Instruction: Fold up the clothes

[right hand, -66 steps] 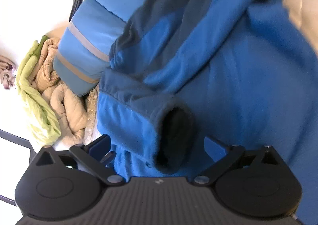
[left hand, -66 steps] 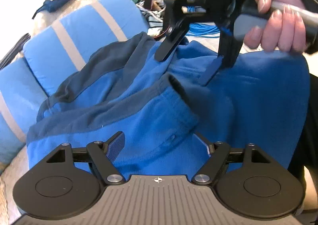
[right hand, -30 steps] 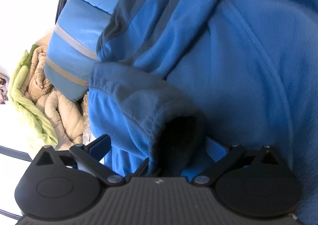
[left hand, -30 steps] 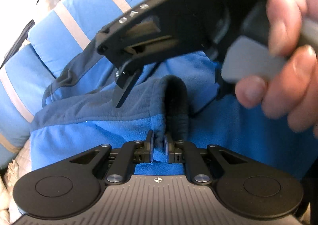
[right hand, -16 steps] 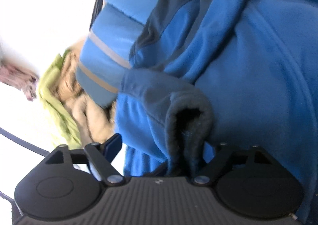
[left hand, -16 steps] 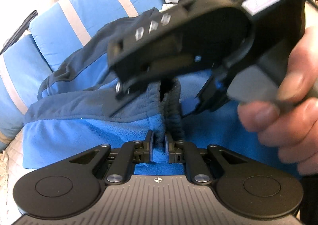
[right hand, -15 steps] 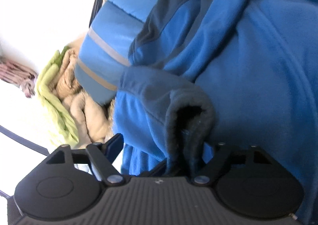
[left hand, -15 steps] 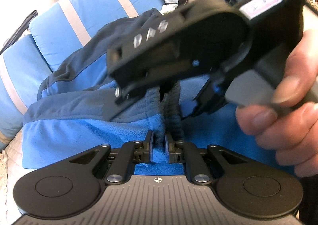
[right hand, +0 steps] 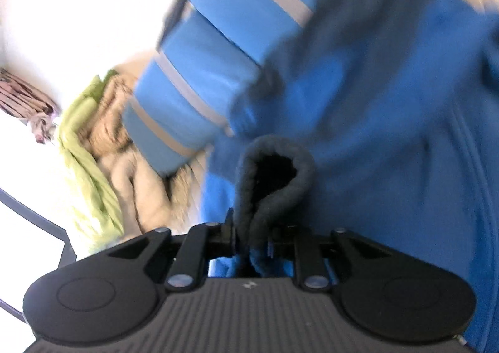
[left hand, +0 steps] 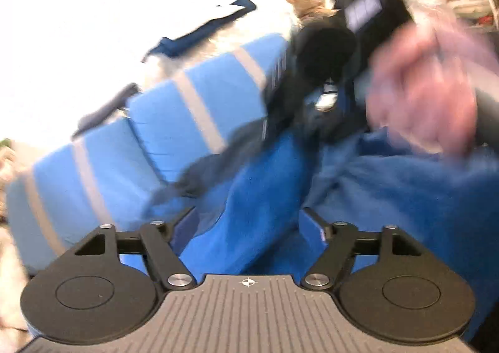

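A blue fleece jacket (right hand: 389, 134) with grey panels lies over a striped cushion. My right gripper (right hand: 252, 239) is closing and its pads pinch the grey sleeve cuff (right hand: 274, 166), which stands up between them with its dark opening showing. In the left wrist view my left gripper (left hand: 249, 222) is opening. A blue fold of the sleeve (left hand: 259, 197) runs between its spread fingers, and neither pad presses on it. Beyond it a person's hand (left hand: 427, 88) holds the other tool, blurred, above the jacket.
The blue cushion with pale stripes (left hand: 187, 122) lies left of the jacket. A green and beige quilt (right hand: 103, 141) is bunched beyond the cushion. A teddy bear (left hand: 307, 0) and a navy item (left hand: 199, 28) sit further back on the pale bedding.
My left gripper has let go of the cuff, opened wide and lifted back. My right gripper has shut on the cuff and risen with it, pulling the sleeve up.
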Motion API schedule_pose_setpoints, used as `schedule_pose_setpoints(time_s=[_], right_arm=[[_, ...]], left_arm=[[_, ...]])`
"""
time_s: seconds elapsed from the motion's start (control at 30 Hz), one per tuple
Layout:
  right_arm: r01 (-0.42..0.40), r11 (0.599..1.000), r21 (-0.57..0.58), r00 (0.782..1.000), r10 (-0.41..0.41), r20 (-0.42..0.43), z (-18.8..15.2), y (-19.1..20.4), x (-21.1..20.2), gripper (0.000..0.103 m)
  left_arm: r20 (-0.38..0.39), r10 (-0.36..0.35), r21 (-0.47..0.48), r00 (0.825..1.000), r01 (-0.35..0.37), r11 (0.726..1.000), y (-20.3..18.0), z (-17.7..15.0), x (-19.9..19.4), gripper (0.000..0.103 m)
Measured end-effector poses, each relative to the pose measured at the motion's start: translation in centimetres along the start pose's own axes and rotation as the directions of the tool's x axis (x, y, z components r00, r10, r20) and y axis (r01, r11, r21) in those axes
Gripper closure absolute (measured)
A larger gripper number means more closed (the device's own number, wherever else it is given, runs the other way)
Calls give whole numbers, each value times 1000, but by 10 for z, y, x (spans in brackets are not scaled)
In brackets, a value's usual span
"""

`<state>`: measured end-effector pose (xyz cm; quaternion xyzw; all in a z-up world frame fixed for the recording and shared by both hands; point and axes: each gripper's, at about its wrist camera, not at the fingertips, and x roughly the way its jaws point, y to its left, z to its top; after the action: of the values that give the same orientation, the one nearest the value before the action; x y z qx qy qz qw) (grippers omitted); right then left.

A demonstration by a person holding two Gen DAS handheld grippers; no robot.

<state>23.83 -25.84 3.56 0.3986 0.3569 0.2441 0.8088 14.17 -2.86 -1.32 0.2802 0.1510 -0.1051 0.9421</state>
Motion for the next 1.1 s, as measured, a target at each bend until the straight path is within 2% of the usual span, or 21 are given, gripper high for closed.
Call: schedule_pose_setpoints(time_s=[0.07, 0.13, 0.37, 0.47, 0.57, 0.63, 0.77, 0.93, 1.0, 1.1], right_arm=[[-34, 999, -18, 999, 34, 39, 26, 23, -6, 85], [-57, 997, -42, 996, 60, 73, 52, 47, -12, 85], [-100, 983, -153, 984, 120, 131, 125, 129, -4, 85], [-118, 975, -190, 976, 149, 157, 145, 157, -1, 85], [-133, 967, -217, 969, 173, 177, 161, 179, 1, 85], [-140, 963, -230, 966, 184, 182, 167, 189, 1, 85], [-149, 958, -244, 961, 199, 192, 176, 202, 3, 85], [-143, 959, -244, 957, 197, 214, 193, 203, 0, 85], [-132, 962, -237, 958, 185, 221, 199, 197, -2, 86], [-106, 970, -217, 960, 157, 233, 207, 184, -3, 86]], left_arm=[[-39, 65, 3, 997, -65, 998, 11, -7, 8, 30], [-104, 106, -41, 989, -111, 993, 30, -18, 25, 30], [-254, 216, -171, 943, -263, 949, 88, -48, 77, 30], [-246, 210, -211, 946, -264, 941, 101, -52, 90, 30], [-207, 243, -237, 948, -290, 927, 109, -48, 102, 30], [-194, 232, -244, 953, -276, 930, 113, -44, 114, 30], [-206, 252, -220, 945, -296, 929, 126, -40, 150, 30], [-283, 316, -87, 906, -352, 932, 152, -44, 189, 30], [-268, 351, -3, 897, -365, 931, 162, -46, 195, 29], [-228, 402, 148, 887, -377, 914, 176, -49, 202, 28]])
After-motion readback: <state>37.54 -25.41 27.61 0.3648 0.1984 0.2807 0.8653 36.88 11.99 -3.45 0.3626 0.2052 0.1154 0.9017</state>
